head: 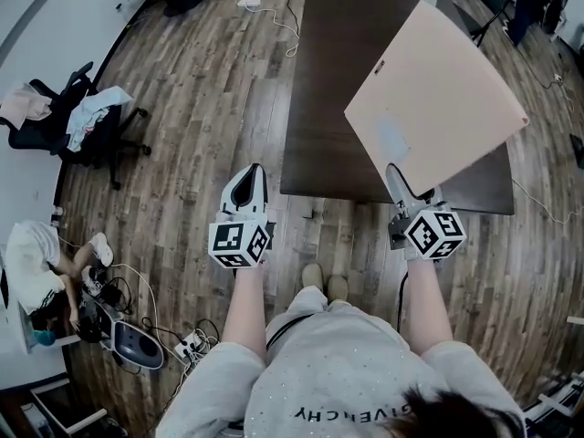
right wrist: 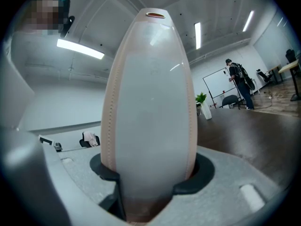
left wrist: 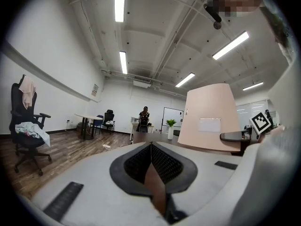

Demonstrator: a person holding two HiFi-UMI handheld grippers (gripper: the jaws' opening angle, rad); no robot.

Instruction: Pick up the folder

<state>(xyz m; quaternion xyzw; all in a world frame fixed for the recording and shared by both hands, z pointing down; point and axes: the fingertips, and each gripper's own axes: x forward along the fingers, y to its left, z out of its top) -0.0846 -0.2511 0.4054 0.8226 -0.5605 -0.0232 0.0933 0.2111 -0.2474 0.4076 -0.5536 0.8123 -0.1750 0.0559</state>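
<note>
**Peach folder clamped in my right hand-held gripper**

My right hand-held gripper (right wrist: 150, 187) is clamped on one edge of the pale peach rectangular folder (right wrist: 150, 98). Seen along the jaws, that edge is smooth and rounded, greyish down the middle. A row of fine stitch-like dots runs up each peach side, and dark pads press on both flanks. The flat, matte cover carries a pale rectangular label (head: 392, 140), on which I can read no print. The folder is held up, tilted, over the near right corner of the dark brown tabletop (head: 333, 80).

My left hand-held gripper (head: 246, 182) has its ribbed black pads together with nothing between them. It is just off the tabletop's left side, above the wood-plank floor (head: 182, 108). The cube on each gripper bears black-and-white square markers. My grey shirt (head: 351, 372) reads GIVENCHY. A black office chair (head: 78, 121) draped with light cloth stands well apart at the left.
</note>
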